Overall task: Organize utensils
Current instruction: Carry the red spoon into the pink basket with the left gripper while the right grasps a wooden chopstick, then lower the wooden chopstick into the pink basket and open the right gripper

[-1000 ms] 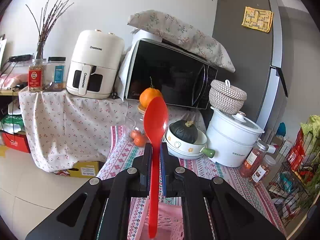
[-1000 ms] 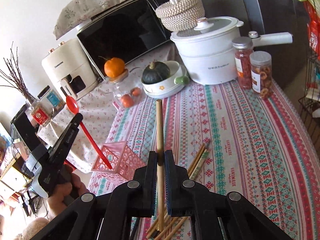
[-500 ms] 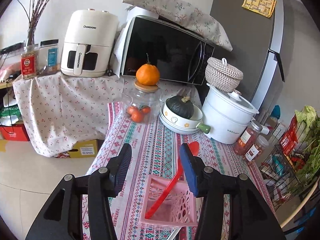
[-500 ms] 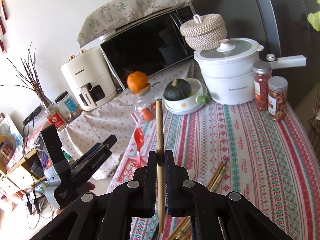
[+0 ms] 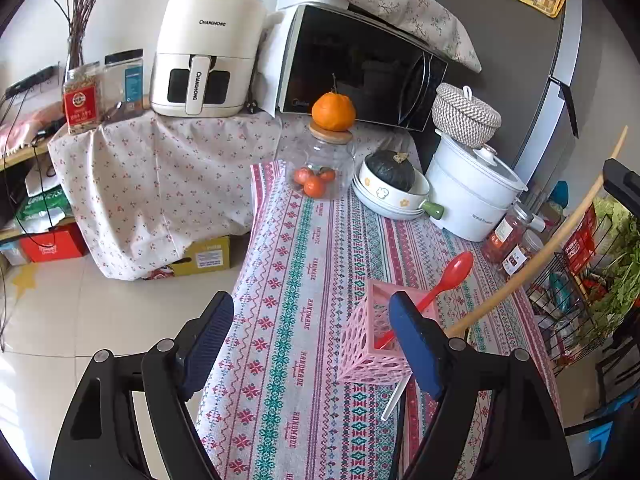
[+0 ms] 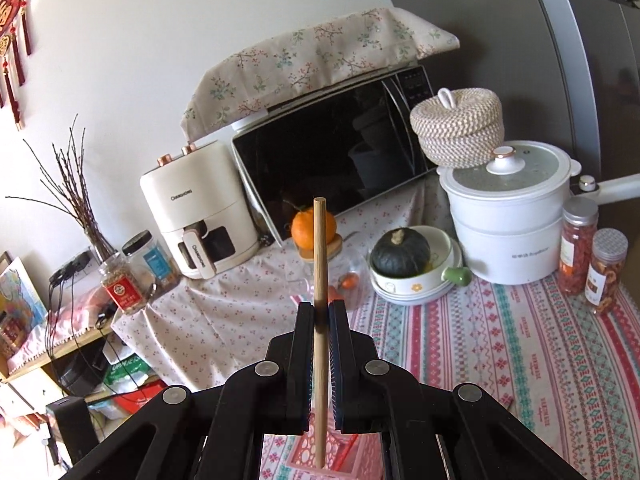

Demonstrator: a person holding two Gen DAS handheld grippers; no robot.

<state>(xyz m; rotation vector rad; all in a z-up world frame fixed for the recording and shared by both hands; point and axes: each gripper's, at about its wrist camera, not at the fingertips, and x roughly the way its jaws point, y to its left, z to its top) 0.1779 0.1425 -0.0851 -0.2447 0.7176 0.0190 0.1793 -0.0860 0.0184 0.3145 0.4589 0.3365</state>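
While the CHANGHONG air fryer point(image 5: 208, 52) is facing us, we are holding our left gripper point(image 5: 310, 340) wide open, empty, and clamping a bamboo chopstick point(image 6: 320, 268) in our right gripper point(image 6: 320, 320).

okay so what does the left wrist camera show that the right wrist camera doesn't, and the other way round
Only the left wrist view shows the red spoon leaning in the pink basket, the open left gripper and the floor. Only the right wrist view shows the right gripper shut on the chopstick and the red wall ornament. Both show the basket, chopstick, air fryer, microwave and white pot.
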